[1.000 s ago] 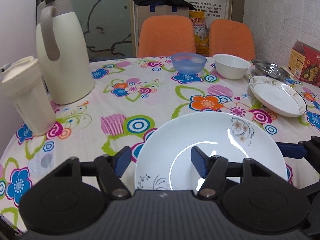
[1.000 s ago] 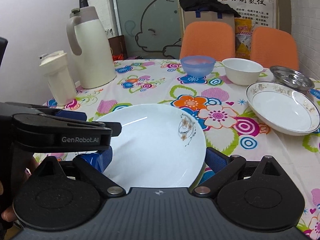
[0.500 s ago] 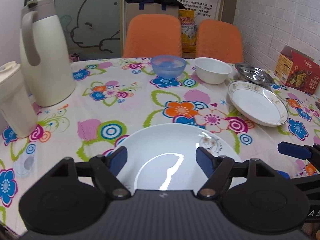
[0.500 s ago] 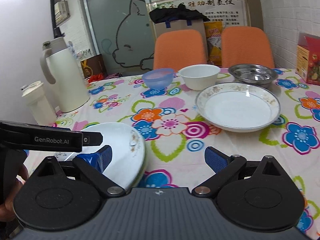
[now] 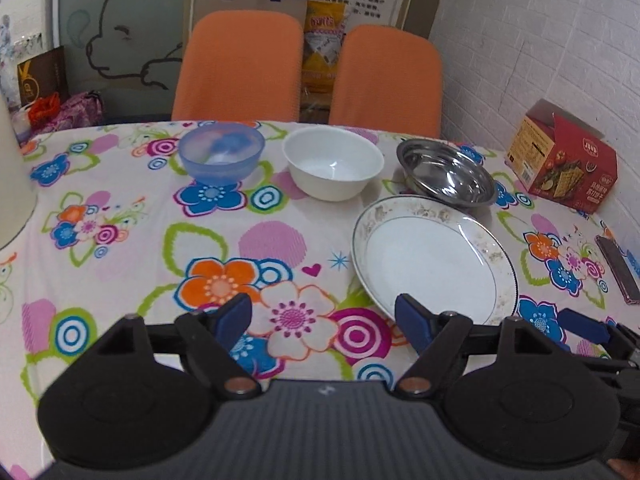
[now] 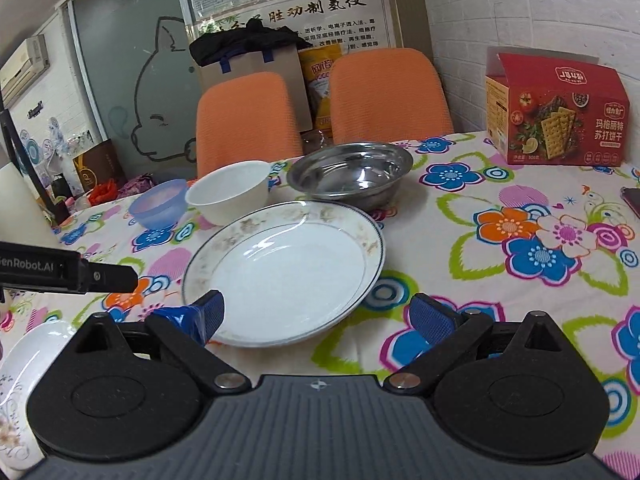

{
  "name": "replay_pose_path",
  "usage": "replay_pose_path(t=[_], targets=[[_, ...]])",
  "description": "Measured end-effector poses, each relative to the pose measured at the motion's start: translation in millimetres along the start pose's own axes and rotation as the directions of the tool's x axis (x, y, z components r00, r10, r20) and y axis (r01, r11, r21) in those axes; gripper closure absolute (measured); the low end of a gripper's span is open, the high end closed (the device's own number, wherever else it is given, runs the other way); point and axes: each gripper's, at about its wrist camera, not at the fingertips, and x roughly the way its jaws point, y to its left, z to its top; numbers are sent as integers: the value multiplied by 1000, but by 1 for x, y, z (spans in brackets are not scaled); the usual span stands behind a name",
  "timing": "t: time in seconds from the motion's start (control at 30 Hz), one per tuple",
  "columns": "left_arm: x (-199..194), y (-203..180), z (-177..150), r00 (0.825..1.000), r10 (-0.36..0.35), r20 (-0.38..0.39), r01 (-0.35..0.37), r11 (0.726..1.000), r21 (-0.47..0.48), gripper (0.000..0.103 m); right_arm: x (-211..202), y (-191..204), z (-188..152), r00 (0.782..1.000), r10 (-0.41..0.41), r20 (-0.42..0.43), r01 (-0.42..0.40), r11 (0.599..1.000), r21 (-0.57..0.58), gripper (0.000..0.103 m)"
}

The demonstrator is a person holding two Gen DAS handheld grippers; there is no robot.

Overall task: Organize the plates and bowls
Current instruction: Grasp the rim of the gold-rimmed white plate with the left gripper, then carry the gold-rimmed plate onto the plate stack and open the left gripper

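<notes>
Now we work on the flowered surface [image 6: 500, 200], where the gold-rimmed plate [image 6: 288, 268] lies just before the steel bowl [image 6: 352, 172]. Our right tongs [image 6: 316, 316], wide and empty, should straddle its near rim squarely; left tongs [image 5: 324, 320], equally wide, stay clear.

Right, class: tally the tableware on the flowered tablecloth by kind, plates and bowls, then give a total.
Plates: 2, the gold-rimmed plate and the white floral plate.
Bowls: 3, the blue plastic bowl, the white bowl and the steel bowl.
Total: 5.
</notes>
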Motion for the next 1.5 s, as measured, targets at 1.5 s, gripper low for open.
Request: replay_pose_path(t=[1.5], targets=[[120,-40,38,981,-39,-191,63,991,121,32,80,21,13,992,16,-124,-25,997,-72,13]])
